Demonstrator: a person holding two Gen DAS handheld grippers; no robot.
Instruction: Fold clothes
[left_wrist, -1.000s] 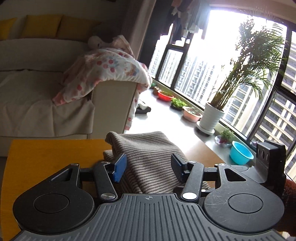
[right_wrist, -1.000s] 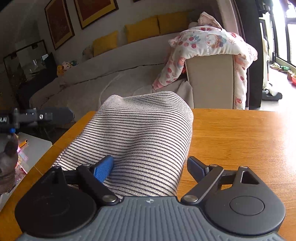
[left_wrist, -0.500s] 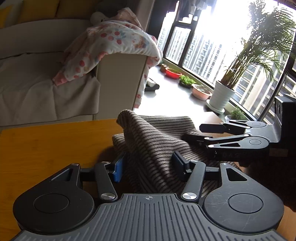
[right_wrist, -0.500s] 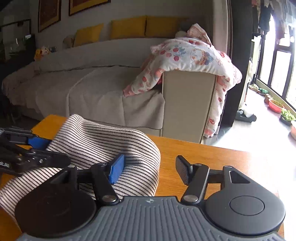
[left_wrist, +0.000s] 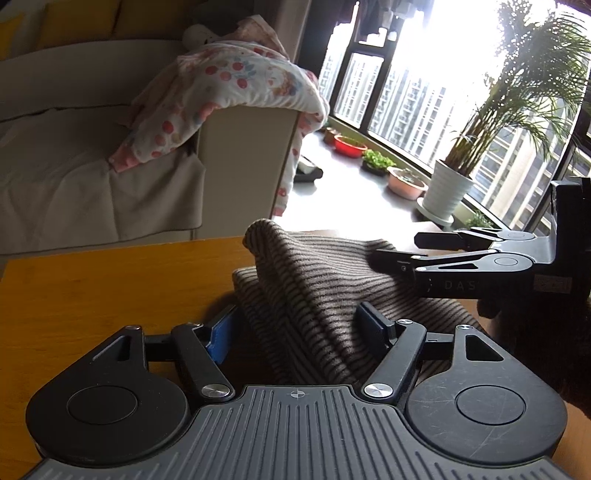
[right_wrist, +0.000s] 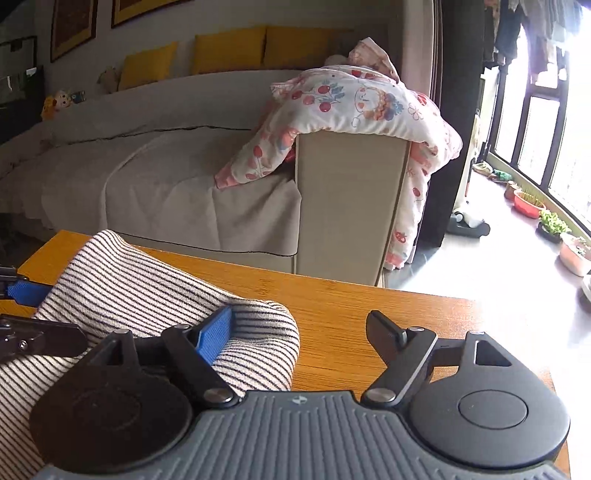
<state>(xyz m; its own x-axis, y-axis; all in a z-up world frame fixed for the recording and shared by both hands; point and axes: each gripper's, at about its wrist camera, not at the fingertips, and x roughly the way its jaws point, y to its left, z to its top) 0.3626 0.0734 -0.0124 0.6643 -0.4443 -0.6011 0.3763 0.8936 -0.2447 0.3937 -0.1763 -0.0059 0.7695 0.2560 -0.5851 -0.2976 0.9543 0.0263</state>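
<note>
At the bottom of the left wrist view, the left tongs (left_wrist: 301, 328) are seen with jaws opening; a raised ridge of the brown-and-cream striped knitted garment (left_wrist: 314, 280) lies between them, and no pad is seen pressing on it. In the right wrist view, the right tongs (right_wrist: 301, 332) are likewise opening, the garment's rounded folded edge (right_wrist: 258, 332) lying by the blue left pad while the right pad stands apart over bare wood. The garment is heaped on the orange wooden bench (right_wrist: 369, 306). Beyond, a beige fabric sofa (right_wrist: 166, 177) is seen, a white cherry-printed quilt (right_wrist: 362, 103) draped over its arm.
</note>
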